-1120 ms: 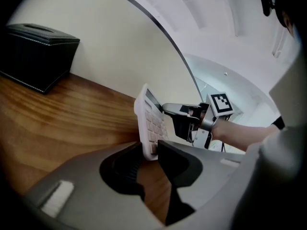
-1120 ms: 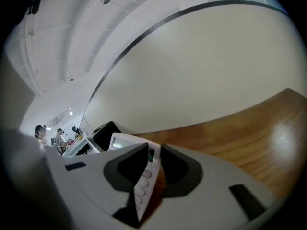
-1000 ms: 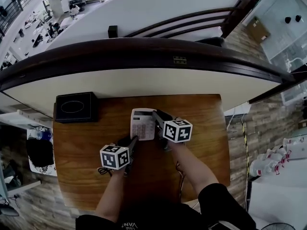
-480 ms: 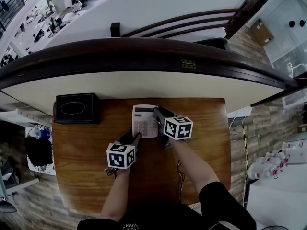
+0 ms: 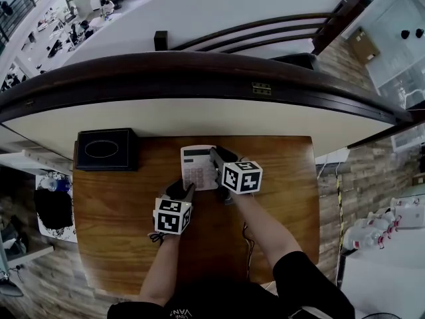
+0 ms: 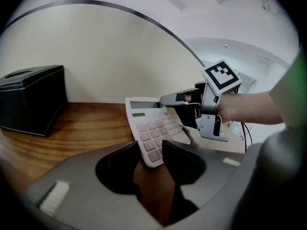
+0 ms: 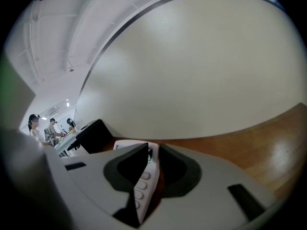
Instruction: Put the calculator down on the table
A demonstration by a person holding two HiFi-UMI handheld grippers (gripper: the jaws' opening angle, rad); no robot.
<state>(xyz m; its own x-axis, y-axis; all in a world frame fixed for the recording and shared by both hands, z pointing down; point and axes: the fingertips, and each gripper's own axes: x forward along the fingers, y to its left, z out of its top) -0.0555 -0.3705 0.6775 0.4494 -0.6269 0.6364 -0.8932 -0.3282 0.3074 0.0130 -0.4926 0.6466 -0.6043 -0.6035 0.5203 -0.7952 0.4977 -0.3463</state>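
The jaws of the left hand-held gripper [image 6: 150, 146] are being opened, and the near corner of the calculator [image 5: 198, 167] is left loose between them, not pressed by the pads. Compared with a second ago, the calculator is found at much the same place, at the far middle of the wooden surface [image 5: 113, 205], to the right of a black box [image 5: 103, 149]. Its right edge is clamped by the right hand-held gripper [image 7: 152, 153], so the put-down is judged half released. Whether the underside is fully rested on the surface cannot be made out. In the head view its near end is covered by both grippers.
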